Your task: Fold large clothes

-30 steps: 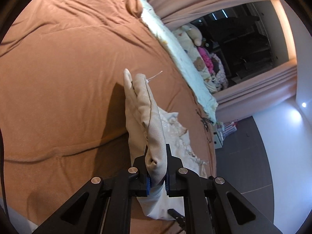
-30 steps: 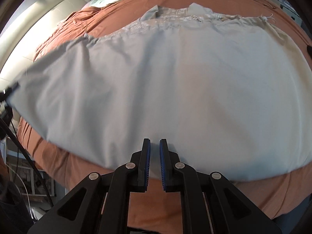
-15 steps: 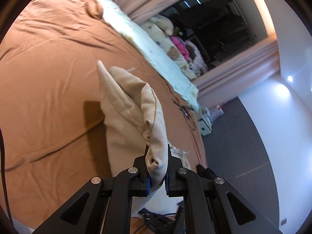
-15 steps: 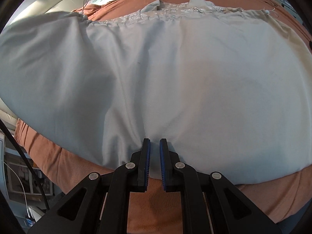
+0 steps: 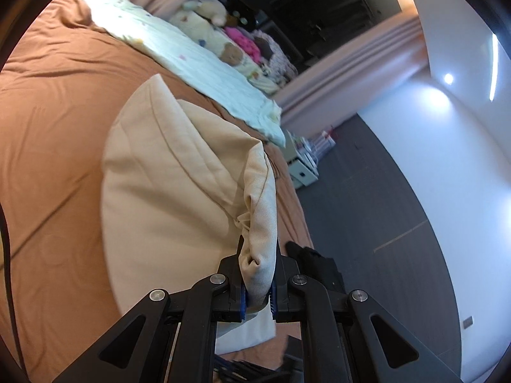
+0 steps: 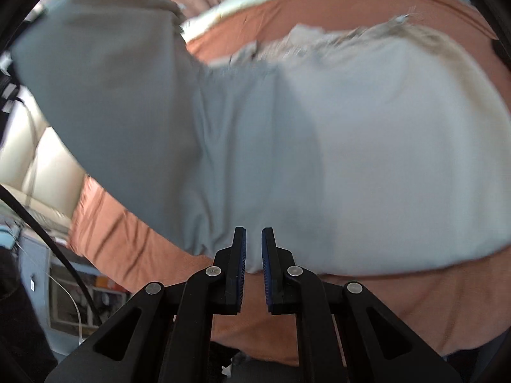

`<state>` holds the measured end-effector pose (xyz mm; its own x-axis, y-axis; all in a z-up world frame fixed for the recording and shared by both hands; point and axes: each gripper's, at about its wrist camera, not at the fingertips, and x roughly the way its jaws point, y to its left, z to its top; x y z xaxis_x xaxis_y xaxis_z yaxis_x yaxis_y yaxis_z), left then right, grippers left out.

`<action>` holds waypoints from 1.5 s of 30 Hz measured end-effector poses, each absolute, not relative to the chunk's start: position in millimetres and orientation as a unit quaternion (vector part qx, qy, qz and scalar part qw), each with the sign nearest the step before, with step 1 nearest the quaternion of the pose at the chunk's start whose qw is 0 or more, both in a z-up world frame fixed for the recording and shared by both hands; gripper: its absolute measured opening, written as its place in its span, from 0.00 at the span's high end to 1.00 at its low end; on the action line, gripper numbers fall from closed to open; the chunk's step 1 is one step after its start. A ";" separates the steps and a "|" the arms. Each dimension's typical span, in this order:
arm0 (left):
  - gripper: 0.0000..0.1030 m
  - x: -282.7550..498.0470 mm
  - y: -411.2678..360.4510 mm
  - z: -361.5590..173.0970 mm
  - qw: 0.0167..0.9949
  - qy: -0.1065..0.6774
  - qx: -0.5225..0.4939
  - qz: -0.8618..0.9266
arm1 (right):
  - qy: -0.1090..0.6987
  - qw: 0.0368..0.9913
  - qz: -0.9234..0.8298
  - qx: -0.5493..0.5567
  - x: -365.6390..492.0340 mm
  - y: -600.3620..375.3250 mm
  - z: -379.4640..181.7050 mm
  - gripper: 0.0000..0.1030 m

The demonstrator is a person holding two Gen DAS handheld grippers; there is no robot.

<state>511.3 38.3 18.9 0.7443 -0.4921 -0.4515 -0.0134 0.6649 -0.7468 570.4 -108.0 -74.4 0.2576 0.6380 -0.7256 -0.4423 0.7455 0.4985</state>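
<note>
The fold is only begun: the left gripper (image 5: 258, 274) clamps a bunched corner of the pale garment (image 6: 367, 159), lifted at its 10 o'clock side over the bed (image 5: 48, 159), the right gripper (image 6: 254, 255) near-closed on nothing, flattening and further folds remaining.

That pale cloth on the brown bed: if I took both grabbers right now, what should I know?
Left gripper: shut on a bunched corner of the pale beige fabric garment, lifted over the brown bedspread.
Right gripper: shut on the garment's near edge.
Done: the left side is raised and coming across.
Left: lay it over the flat part, smooth, fold again.
</note>
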 end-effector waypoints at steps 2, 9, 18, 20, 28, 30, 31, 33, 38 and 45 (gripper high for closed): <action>0.90 522.7 20.9 15.2 0.848 0.339 -0.379 -0.148 | 0.489 0.797 0.334 0.115 568.9 -139.0 -65.6 0.87; 0.90 566.8 -52.8 -26.2 0.821 0.395 -0.367 -0.187 | 0.459 0.828 0.273 0.173 550.8 -245.1 -63.7 0.66; 0.91 573.9 -144.0 -90.2 0.786 0.477 -0.325 -0.223 | 0.453 0.833 0.226 0.225 526.7 -327.2 -82.7 0.33; 0.90 569.0 -160.5 -99.7 0.781 0.493 -0.308 -0.229 | 0.448 0.831 0.226 0.241 522.9 -339.8 -82.3 0.33; 0.39 548.6 -172.2 -109.0 0.760 0.541 -0.253 -0.257 | 0.437 0.826 0.230 0.272 524.6 -356.9 -79.4 0.32; 0.34 545.5 -152.2 -100.8 0.773 0.528 -0.255 -0.242 | 0.435 0.825 0.238 0.271 530.1 -357.4 -79.2 0.32; 0.32 542.7 -141.9 -97.3 0.780 0.521 -0.257 -0.233 | 0.435 0.824 0.243 0.270 534.7 -355.0 -77.9 0.32; 0.31 543.5 -124.8 -91.4 0.790 0.513 -0.261 -0.213 | 0.438 0.822 0.252 0.264 547.7 -347.1 -80.5 0.32; 0.31 541.3 -68.0 -91.1 0.808 0.505 -0.261 -0.155 | 0.459 0.808 0.280 0.242 588.3 -325.2 -86.0 0.32; 0.31 531.7 3.3 -114.5 0.817 0.507 -0.261 -0.089 | 0.485 0.793 0.311 0.196 658.3 -302.5 -85.5 0.32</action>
